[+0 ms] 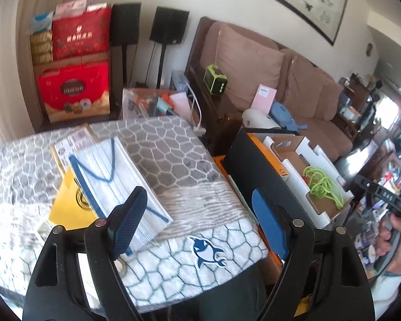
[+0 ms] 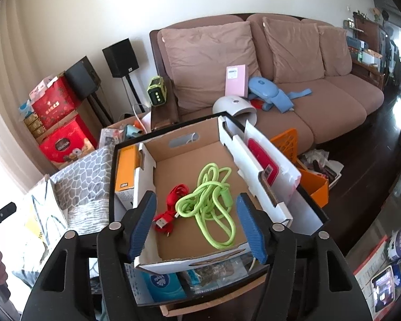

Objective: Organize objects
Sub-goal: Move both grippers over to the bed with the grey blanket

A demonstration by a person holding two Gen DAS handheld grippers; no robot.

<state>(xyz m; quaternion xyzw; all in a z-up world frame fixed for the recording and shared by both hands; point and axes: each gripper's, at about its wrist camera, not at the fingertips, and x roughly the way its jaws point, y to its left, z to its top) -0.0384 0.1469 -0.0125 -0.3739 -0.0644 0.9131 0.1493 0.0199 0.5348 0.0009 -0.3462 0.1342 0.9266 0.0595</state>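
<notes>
Over on the left, left gripper [image 1: 200,219] with jaws spread wide and empty above the patterned blanket [image 1: 179,149], pack of face masks [image 1: 115,182] lying flat on it atop a yellow packet [image 1: 66,203]. Further right, right gripper [image 2: 197,224] also spread, nothing pinched, above the cardboard box [image 2: 173,165], green cable [image 2: 211,203] coiled inside, touching the red cable [image 2: 171,206]

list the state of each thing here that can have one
left gripper: open, nothing between its fingers
right gripper: open, nothing held
cardboard box: open at the top
green cable: loosely coiled in the box
red cable: bundled beside the green one
pack of masks: flat on the blanket
</notes>
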